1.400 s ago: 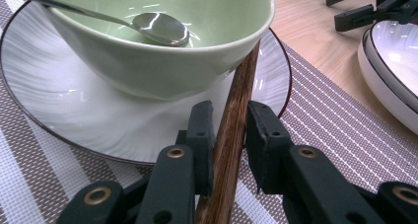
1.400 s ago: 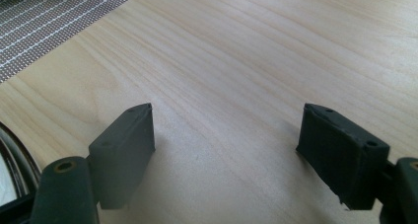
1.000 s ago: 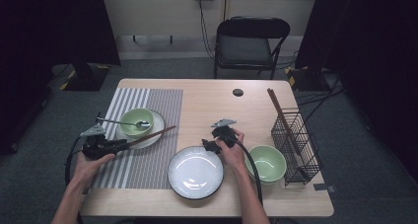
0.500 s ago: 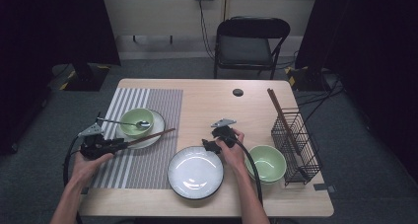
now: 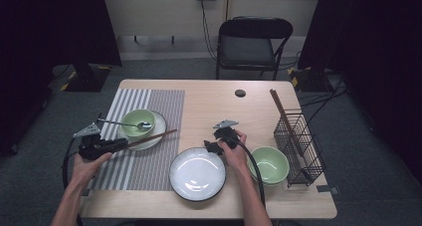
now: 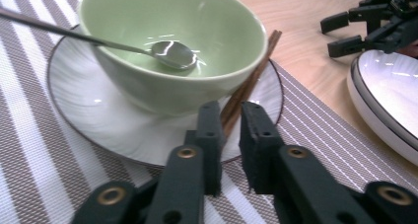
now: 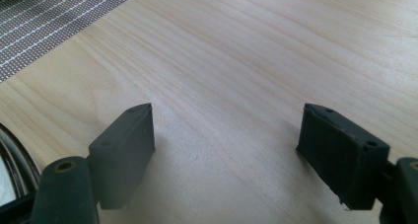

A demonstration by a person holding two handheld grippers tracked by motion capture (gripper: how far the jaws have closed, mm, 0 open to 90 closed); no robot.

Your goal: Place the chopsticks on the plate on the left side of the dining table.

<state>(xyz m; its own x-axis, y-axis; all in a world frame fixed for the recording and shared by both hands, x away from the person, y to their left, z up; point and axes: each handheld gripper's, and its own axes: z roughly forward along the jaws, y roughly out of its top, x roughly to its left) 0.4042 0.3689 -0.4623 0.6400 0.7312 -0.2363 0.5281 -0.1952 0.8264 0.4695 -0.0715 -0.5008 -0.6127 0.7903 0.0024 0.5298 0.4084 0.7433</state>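
Your left claw point(image 6: 230, 130) has just been closing on the near end of the chopsticks point(image 6: 246, 83). From there they run straight away from the claw, up over the saucer point(image 6: 88, 110) rim, along the right of the green bowl point(image 6: 167, 46). Your right claw point(image 7: 226, 145) hangs released, well off over bare tabletop point(image 7: 246, 46).

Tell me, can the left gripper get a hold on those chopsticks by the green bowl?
Probably yes. The left gripper already has its jaws, which have just been closing, around the near end of the chopsticks, which lie on the plate beside the bowl.
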